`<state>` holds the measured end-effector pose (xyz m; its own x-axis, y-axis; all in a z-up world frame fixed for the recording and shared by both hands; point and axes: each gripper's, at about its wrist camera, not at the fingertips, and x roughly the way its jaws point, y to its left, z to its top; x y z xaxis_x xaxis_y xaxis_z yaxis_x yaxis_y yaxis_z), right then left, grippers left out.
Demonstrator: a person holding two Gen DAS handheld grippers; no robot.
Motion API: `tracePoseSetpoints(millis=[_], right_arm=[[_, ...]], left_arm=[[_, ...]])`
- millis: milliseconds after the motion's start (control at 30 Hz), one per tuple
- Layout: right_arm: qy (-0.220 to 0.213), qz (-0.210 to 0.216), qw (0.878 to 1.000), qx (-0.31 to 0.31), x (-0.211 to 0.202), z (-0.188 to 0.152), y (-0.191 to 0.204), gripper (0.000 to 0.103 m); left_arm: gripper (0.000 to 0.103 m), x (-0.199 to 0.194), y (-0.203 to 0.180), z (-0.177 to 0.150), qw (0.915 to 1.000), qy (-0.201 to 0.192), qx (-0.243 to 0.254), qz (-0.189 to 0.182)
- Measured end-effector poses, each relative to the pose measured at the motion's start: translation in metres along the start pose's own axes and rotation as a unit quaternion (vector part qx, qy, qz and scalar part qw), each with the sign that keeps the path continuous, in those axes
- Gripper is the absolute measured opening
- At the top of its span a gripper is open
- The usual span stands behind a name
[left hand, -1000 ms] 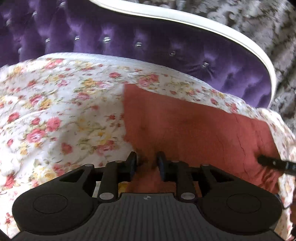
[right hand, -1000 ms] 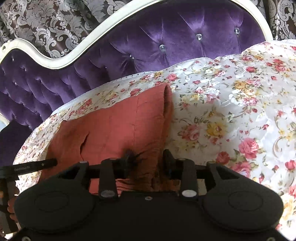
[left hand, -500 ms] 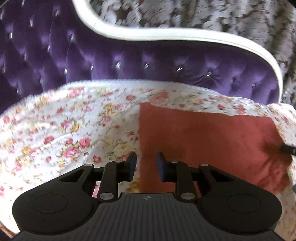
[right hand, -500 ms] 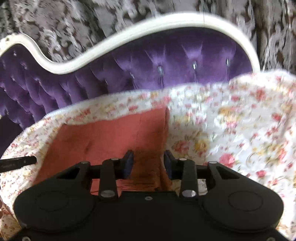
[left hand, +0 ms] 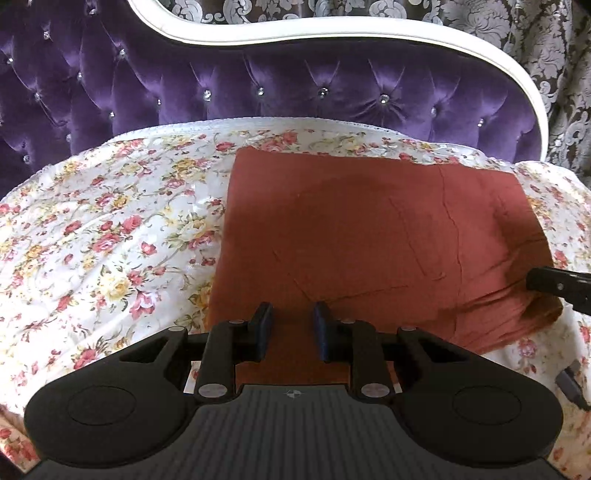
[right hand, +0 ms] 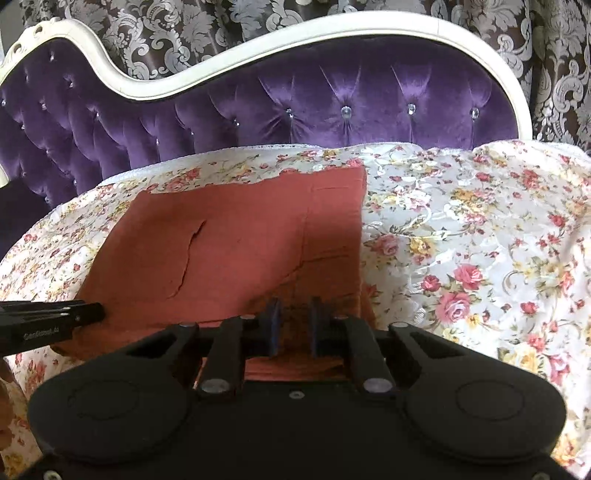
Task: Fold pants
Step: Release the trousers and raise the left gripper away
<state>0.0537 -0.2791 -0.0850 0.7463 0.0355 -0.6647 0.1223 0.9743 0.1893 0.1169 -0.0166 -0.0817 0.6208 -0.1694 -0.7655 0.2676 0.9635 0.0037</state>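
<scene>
The rust-red pants [left hand: 369, 236] lie folded into a flat rectangle on the floral sheet [left hand: 110, 240]. My left gripper [left hand: 291, 325] hovers over their near left edge. Its jaws stand apart with only cloth seen below the gap. In the right wrist view, the pants [right hand: 240, 240] have a small crease in the top layer. My right gripper [right hand: 294, 325] is over their near right corner. Its jaws are closing, with bunched cloth showing in the gap and no pad visibly pressing on it. Each gripper's black finger pokes into the other's view: the right gripper's finger [left hand: 554, 288] and the left gripper's finger [right hand: 55, 321].
A tufted purple headboard [left hand: 295, 85] with a white curved frame [right hand: 332, 29] rises just behind the pants. Behind it hangs dark damask fabric [right hand: 184, 37]. The floral sheet spreads wide to the left [left hand: 74, 221] and to the right [right hand: 480, 240] of the pants.
Both grippers have drawn back and up from the pants' near edge, so more of the headboard shows. The right jaws have narrowed. The pants lie flat where they were.
</scene>
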Motion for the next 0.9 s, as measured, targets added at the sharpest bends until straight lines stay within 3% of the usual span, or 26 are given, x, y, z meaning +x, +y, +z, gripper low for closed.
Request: tracePoseSetpoints(millis=[133,500,633,733,833,900], right_arm=[[-0.008,-0.001,1.0,-0.006,-0.019,-0.006,0.009,0.03],[-0.029,-0.001,1.0,0.003,-0.071,-0.025,0.026,0.032],[-0.028,-0.001,1.0,0.004,-0.085,-0.032,0.03,0.033],[-0.028,-0.002,1.0,-0.001,-0.094,-0.036,0.035,0.035],[-0.033,-0.003,0.999,-0.004,-0.104,-0.04,0.039,0.048],[-0.035,-0.007,0.999,-0.006,-0.11,-0.042,0.042,0.049]], left_arm=[[0.024,-0.014,-0.005,0.0,1.0,0.002,-0.007,0.001],[0.024,-0.054,-0.03,-0.014,0.9985,0.022,0.012,0.049],[0.024,-0.075,-0.039,-0.021,0.9971,-0.002,0.017,0.075],[0.024,-0.088,-0.039,-0.025,0.9979,-0.01,0.006,0.064],[0.024,-0.095,-0.038,-0.027,0.9991,0.002,-0.008,0.042],[0.024,-0.1,-0.038,-0.03,0.9992,0.003,-0.008,0.038]])
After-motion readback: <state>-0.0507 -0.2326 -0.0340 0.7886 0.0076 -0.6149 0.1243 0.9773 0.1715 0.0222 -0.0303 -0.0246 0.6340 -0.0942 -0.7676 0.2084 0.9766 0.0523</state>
